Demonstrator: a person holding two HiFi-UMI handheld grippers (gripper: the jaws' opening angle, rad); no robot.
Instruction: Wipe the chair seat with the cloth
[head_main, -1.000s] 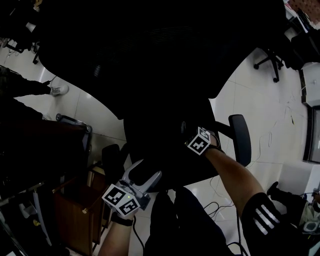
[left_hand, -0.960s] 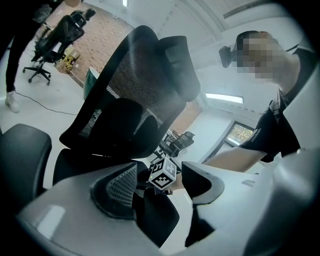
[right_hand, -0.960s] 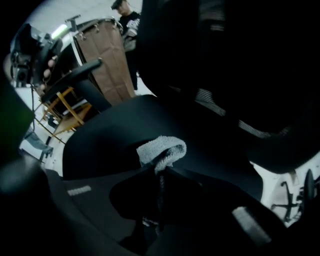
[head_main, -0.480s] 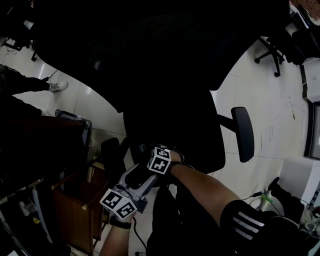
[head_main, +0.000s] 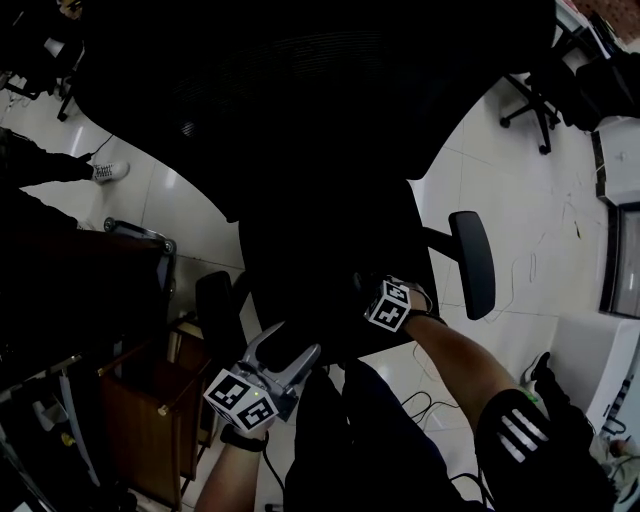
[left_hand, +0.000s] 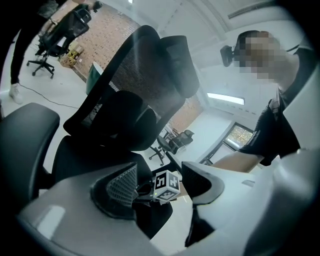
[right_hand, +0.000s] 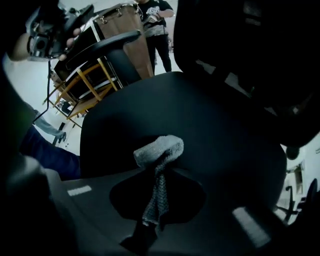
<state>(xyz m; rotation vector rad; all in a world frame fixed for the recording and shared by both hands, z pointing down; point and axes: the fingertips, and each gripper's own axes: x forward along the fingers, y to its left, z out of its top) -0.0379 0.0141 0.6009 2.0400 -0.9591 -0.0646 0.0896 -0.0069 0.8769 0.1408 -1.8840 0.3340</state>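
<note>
Room with a shiny white tiled floor (head_main: 520, 230) and more office chairs (head_main: 527, 108) far back. In the middle, a black chair seat (right_hand: 210, 130), wide and very dark. Near its front, a grey cloth (right_hand: 159, 150), fuzzy, bunched at the tip, probably touching the seat. Right gripper (right_hand: 156, 210) jaws clamped on the cloth's tail. Left gripper (head_main: 284, 350) jaws wide apart, holding nothing, beside the seat's front edge.

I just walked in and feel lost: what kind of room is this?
Probably an office or lab workroom: a black swivel chair stands in front, more wheeled chairs stand further back, and the tiled floor is white and open.
</note>
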